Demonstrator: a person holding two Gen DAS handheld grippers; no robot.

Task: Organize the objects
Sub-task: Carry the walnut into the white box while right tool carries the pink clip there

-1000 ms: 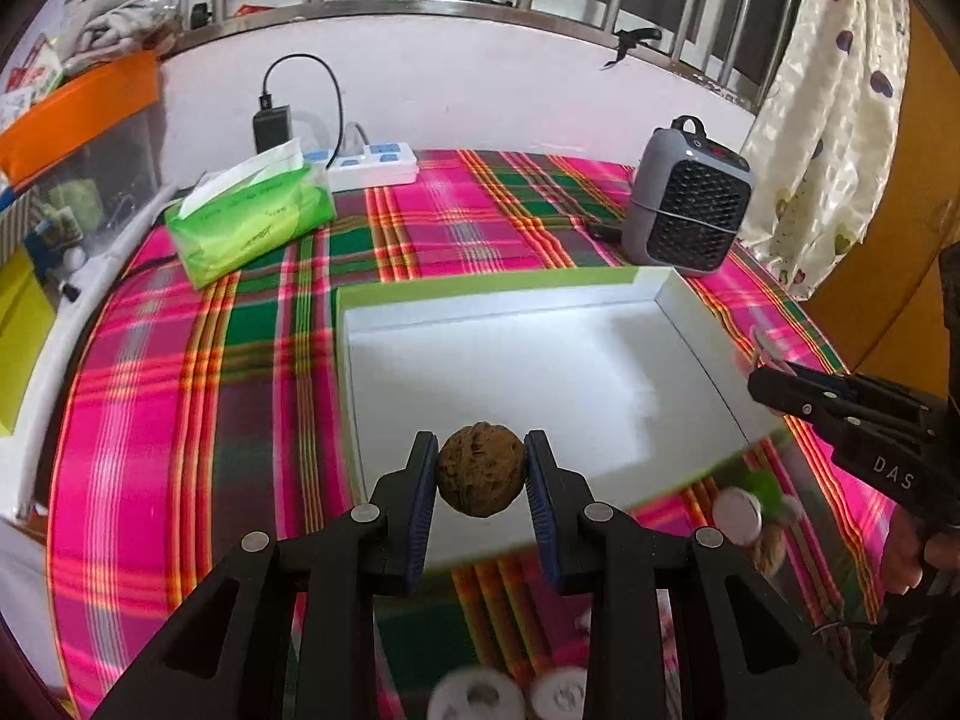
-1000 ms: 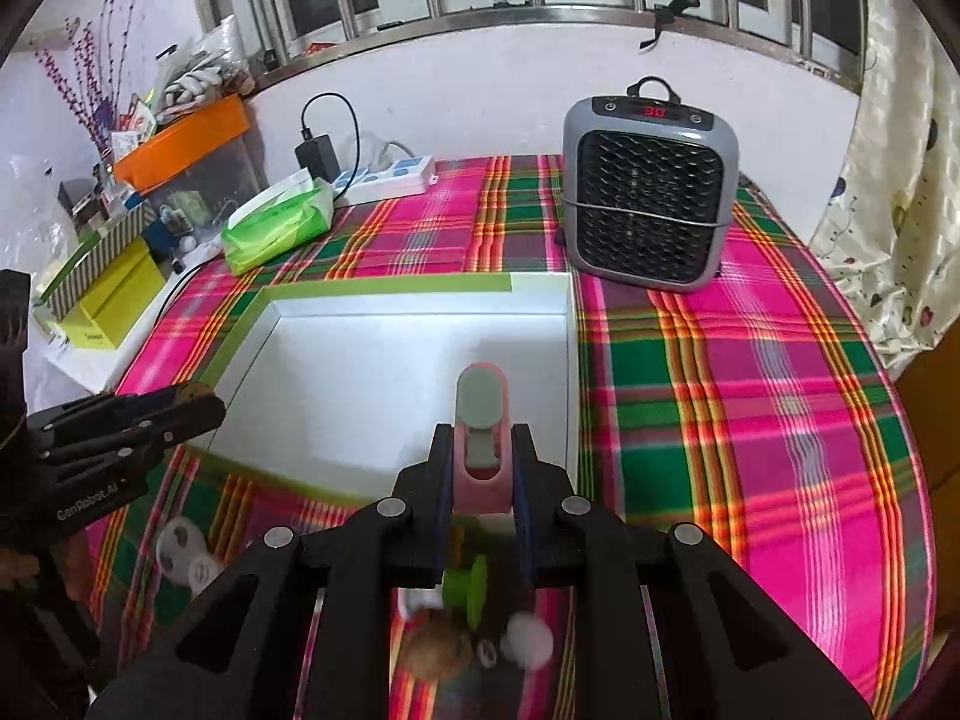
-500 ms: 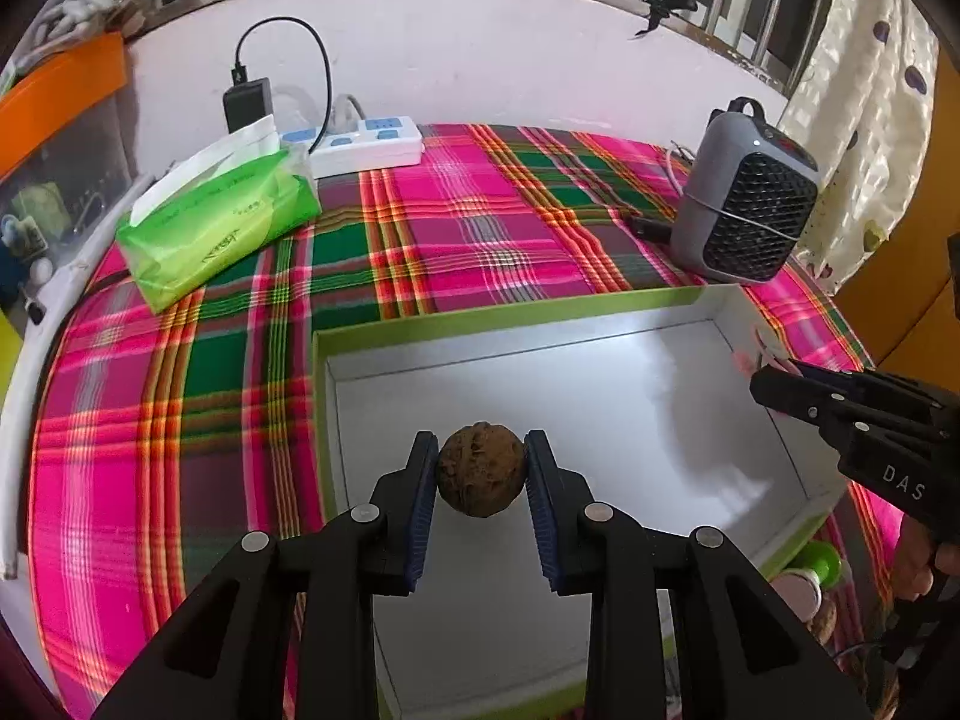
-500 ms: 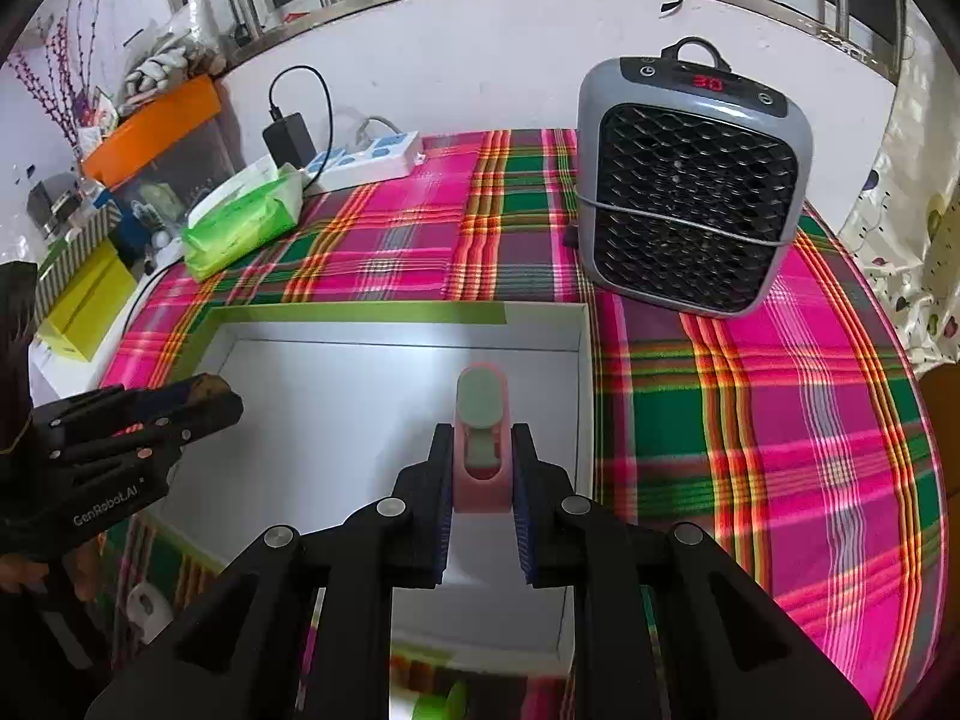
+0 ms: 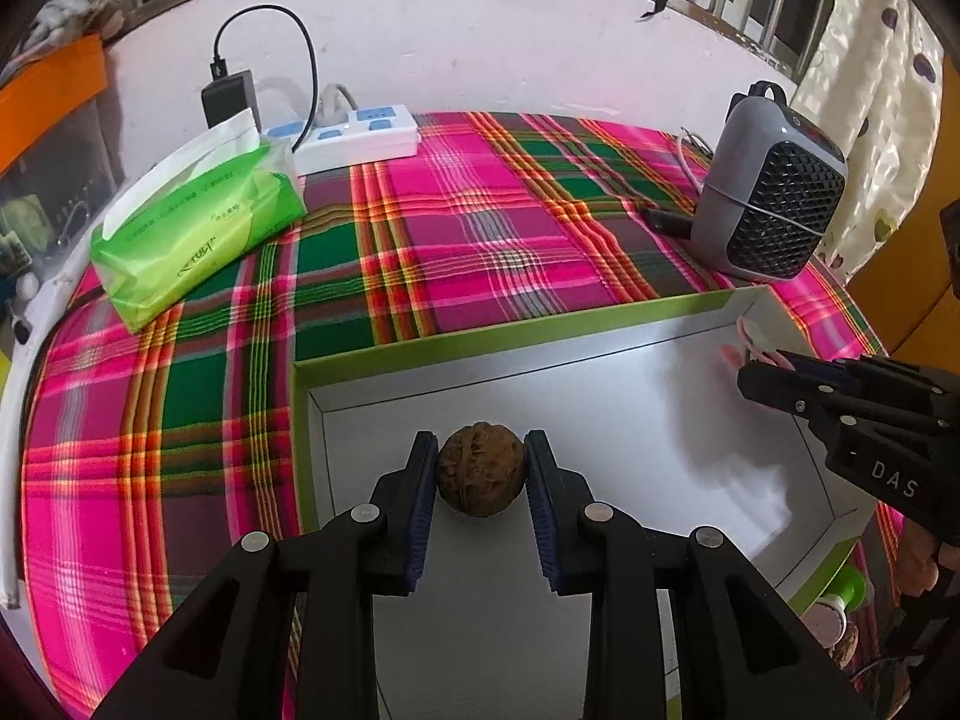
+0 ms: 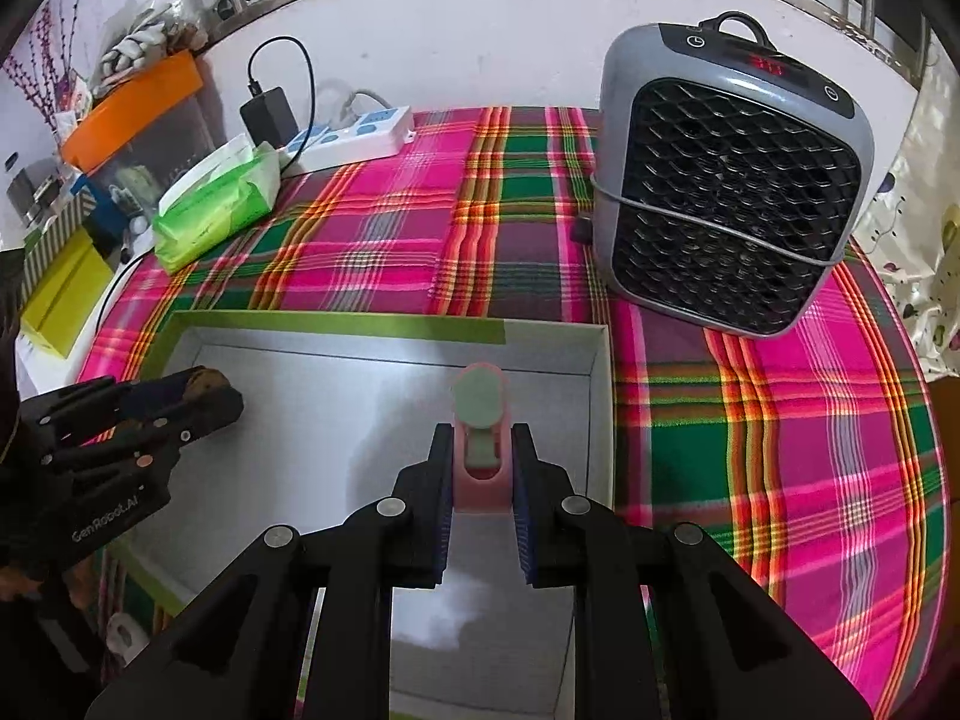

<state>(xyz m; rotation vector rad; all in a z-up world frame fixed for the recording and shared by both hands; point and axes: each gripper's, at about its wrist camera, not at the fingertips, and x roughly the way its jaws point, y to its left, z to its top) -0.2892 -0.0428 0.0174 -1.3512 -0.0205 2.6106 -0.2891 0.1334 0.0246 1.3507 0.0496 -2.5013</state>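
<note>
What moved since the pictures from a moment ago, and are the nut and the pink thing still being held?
Both grippers moved forward over the white box, which now fills the view below them; the loose items near its front edge have mostly slipped from sight. Nothing was taken or let go: the left gripper still holds the walnut, and the right gripper still holds the pink clip. The heater and tissue pack stayed put.

Rough walnut [image 5: 479, 468], matt card box [image 5: 630, 420]
</note>
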